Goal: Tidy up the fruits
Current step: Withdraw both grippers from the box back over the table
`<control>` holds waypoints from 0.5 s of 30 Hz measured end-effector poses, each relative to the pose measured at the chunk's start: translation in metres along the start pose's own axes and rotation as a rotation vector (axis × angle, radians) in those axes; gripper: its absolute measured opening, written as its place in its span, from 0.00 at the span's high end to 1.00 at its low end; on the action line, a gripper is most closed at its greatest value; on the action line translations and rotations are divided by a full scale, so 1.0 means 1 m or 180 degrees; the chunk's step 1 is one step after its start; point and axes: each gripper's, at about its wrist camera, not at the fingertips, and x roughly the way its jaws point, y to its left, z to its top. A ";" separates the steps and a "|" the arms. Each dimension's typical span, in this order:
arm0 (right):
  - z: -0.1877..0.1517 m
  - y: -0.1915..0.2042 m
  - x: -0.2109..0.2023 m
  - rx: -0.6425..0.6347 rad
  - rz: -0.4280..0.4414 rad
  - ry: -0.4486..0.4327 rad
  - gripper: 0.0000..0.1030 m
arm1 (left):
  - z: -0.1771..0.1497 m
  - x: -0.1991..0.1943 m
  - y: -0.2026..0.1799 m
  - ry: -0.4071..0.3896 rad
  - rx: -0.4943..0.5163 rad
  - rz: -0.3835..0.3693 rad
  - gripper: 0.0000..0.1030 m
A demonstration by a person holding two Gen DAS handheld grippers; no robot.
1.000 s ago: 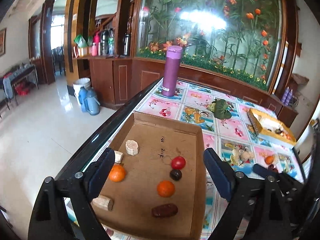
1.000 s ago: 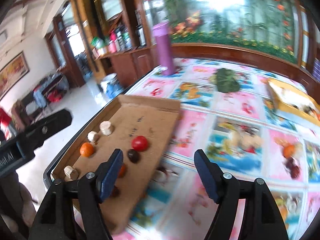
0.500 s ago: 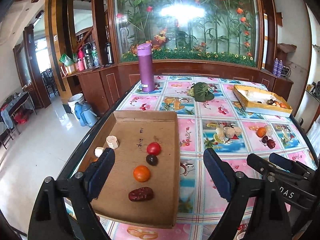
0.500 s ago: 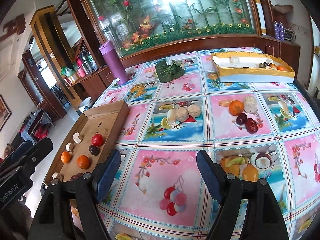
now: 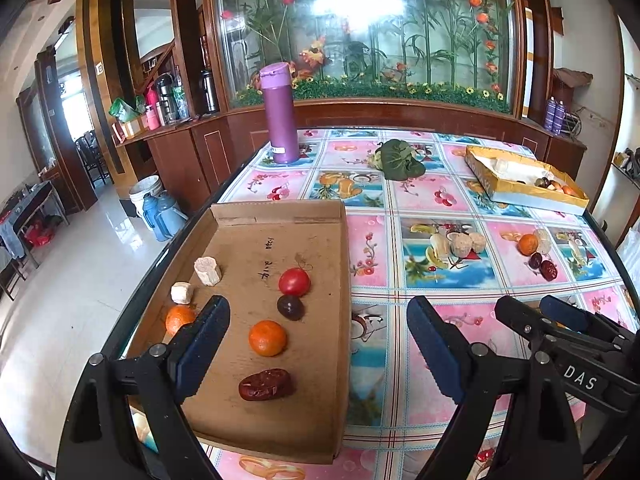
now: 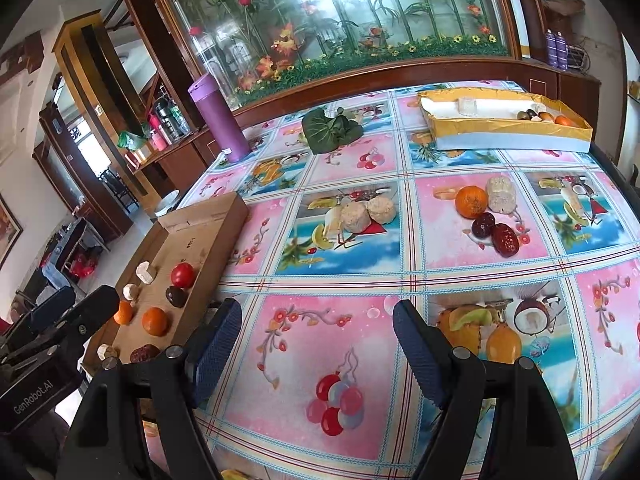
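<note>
- Fruits are sitting in three spots: lined up in the cardboard tray (image 5: pixel 320 412), loose on the tablecloth (image 6: pixel 320 360), and a few in the far yellow box (image 6: pixel 508 132).
- Left gripper (image 5: pixel 316 348) is hanging over the tray's near end, tongs spread wide, pinching nothing; likely lining up to pick from or add to the rows.
- Between its fingers: red date (image 5: pixel 265 384), then orange (image 5: pixel 267 337), dark plum (image 5: pixel 290 306), tomato (image 5: pixel 294 281) in one column, so the sorting looks part done.
- Second orange (image 5: pixel 178 318) and pale chunks (image 5: pixel 207 271) are making a left column near the tray wall.
- Right gripper (image 6: pixel 318 344) is hovering over bare cloth beside the tray, tongs spread, empty; probably aiming at the loose pile.
- Loose group further out: orange fruit (image 6: pixel 472 201), dark fruit (image 6: pixel 483 225), date on the cloth (image 6: pixel 505 240), pale roll (image 6: pixel 501 194) touching in a cluster, well apart from the tray.
- Two pale pieces (image 6: pixel 367 212) are lying mid-table.
- Purple flask (image 5: pixel 279 113) and green leaf bundle (image 6: pixel 330 129) are standing at the far edge, out of the way.
</note>
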 end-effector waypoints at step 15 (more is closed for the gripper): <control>0.067 -0.109 -0.036 0.0047 -0.0850 -0.0255 0.21 | 0.024 0.046 -0.008 0.0312 0.0010 -0.0229 0.13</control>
